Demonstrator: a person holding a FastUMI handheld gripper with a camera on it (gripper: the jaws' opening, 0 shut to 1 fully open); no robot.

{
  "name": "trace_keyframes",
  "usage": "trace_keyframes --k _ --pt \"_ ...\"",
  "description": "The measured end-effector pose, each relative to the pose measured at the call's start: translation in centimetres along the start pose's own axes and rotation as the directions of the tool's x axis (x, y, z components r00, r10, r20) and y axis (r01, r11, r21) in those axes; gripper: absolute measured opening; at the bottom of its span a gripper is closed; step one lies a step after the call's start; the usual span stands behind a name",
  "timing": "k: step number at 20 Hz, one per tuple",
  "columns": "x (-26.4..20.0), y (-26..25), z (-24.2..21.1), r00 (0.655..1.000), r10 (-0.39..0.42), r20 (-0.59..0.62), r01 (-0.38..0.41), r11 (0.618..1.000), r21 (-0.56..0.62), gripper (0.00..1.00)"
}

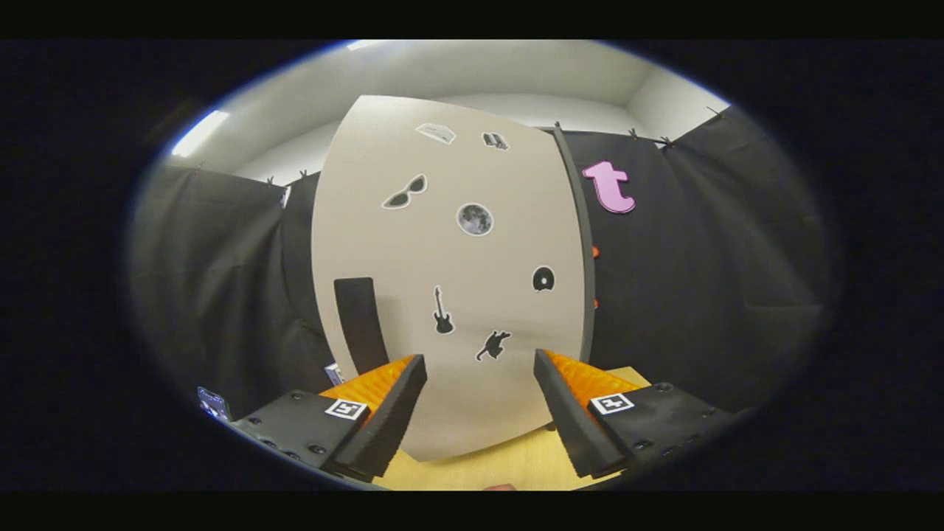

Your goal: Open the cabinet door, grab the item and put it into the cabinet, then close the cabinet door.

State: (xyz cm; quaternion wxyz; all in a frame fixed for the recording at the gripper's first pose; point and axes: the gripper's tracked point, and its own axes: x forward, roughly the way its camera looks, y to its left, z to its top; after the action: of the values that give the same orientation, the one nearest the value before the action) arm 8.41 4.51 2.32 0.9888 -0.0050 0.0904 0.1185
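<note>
Your gripper is released, fingers spread wide with nothing between them, hovering over the wooden table. At twelve o'clock, just beyond the fingertips, stands the cabinet door, beige and dotted with stickers; its dark handle sits near eleven o'clock, above your left finger.

Cabinet door: smooth, matt board finish, bearing flat paper-like stickers with a slight sheen. Door handle: matt, smooth strip. Table: light wood-look surface, smooth, low gloss. Booth wall: matt cloth, wrinkled and draped. Gripper, fingers spread apart before the door: inner pads appear rough and foam-like; bodies matt plastic.
</note>
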Motion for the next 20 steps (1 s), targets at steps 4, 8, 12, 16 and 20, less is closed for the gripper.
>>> trace_keyframes --k 4,8,12,16,20 --pt "-0.5 1.8 -0.2 0.999 0.042 0.001 -0.042 0.999 -0.032 0.94" --pt "2.2 5.2 -0.6 0.995 0.098 -0.008 -0.098 0.994 -0.051 0.94" --pt "4.0 6.4 -1.3 0.993 0.113 -0.024 -0.114 0.991 -0.072 0.94" --pt "5.4 7.3 -1.5 0.995 0.099 -0.028 -0.101 0.993 -0.065 0.94" --pt "5.9 7.7 -1.5 0.996 0.084 -0.024 -0.085 0.994 -0.062 0.96"
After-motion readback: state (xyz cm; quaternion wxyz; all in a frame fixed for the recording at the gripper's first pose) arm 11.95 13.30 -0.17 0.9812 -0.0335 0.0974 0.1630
